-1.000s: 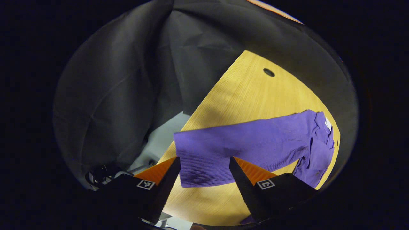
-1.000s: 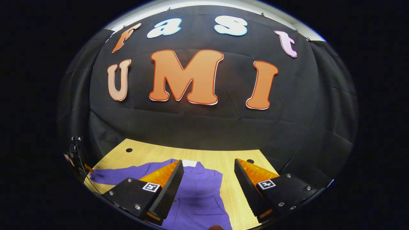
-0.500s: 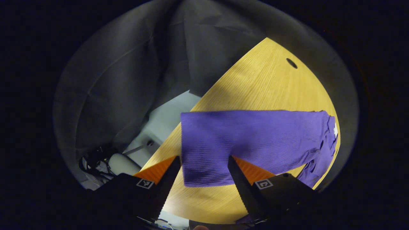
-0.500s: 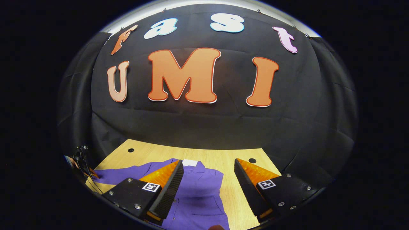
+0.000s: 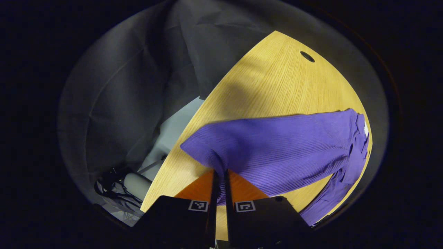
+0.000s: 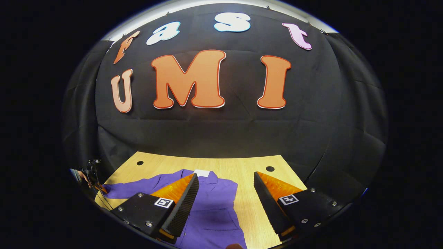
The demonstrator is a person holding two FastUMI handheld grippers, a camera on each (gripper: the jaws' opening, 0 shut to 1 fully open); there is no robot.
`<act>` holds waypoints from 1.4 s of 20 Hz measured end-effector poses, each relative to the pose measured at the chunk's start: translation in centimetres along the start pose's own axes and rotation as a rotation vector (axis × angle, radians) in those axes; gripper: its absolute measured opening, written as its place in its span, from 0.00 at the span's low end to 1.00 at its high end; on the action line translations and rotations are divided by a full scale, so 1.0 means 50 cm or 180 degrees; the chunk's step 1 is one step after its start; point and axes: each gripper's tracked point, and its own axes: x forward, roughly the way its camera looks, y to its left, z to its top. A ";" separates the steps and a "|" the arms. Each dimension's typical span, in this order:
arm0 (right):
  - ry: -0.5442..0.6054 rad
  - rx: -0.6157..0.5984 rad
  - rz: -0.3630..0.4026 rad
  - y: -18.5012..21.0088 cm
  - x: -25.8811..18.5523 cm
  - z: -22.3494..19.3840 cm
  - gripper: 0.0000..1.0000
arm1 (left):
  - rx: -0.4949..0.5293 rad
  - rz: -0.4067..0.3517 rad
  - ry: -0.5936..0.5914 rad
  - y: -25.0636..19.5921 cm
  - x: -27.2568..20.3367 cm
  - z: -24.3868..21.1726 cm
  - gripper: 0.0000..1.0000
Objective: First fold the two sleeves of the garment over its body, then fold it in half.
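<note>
A purple ribbed garment (image 6: 211,204) lies flat on the wooden table (image 6: 249,197), its collar with a white label (image 6: 201,173) towards the wall. In the left gripper view one sleeve (image 5: 277,145) stretches from the body (image 5: 346,173) at the right edge down to my left gripper (image 5: 220,172). That gripper is shut on the cuff, and the cloth bunches at the fingertips. My right gripper (image 6: 225,181) hangs open above the garment's body near its right edge, with nothing between its fingers. The same sleeve (image 6: 138,185) runs off to the left in the right gripper view.
The table (image 5: 277,90) has round cable holes (image 5: 307,56) (image 6: 139,162) (image 6: 270,168) near its far edge. Its left edge drops to a pale floor with cables and gear (image 5: 121,183). Black cloth walls close in behind and beside the table.
My left gripper has gone from open over the sleeve's end to shut on the cuff, which now bunches up. The right gripper has stayed open and hardly moved.
</note>
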 end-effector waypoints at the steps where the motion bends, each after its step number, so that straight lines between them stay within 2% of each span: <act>1: -0.0003 0.0004 0.0007 -0.002 -0.001 0.000 0.95 | 0.0009 -0.0009 0.0000 0.003 -0.015 0.001 0.14; 2: -0.0011 0.0012 0.0005 -0.006 -0.005 0.000 0.95 | -0.0015 -0.0056 -0.0004 -0.008 -0.009 -0.001 0.10; 4: -0.0012 0.0053 0.0018 -0.011 -0.009 -0.001 0.95 | 0.0026 -0.0162 -0.0101 -0.040 -0.035 0.000 0.11; 10: -0.0078 -0.0018 0.0115 -0.025 -0.024 -0.005 0.95 | 0.0500 -0.0288 -0.0445 -0.148 -0.171 0.018 0.10; 14: -0.0126 -0.0019 0.0168 -0.034 -0.032 0.000 0.95 | 0.0621 -0.0448 -0.0509 -0.240 -0.236 0.003 0.10; 18: -0.0153 0.0012 0.0211 -0.051 -0.043 0.000 0.95 | 0.0855 -0.0503 -0.0628 -0.326 -0.301 -0.001 0.10; 28: -0.0211 0.0076 0.0199 -0.119 -0.056 0.000 0.95 | 0.1510 -0.0809 -0.0822 -0.627 -0.400 -0.035 0.10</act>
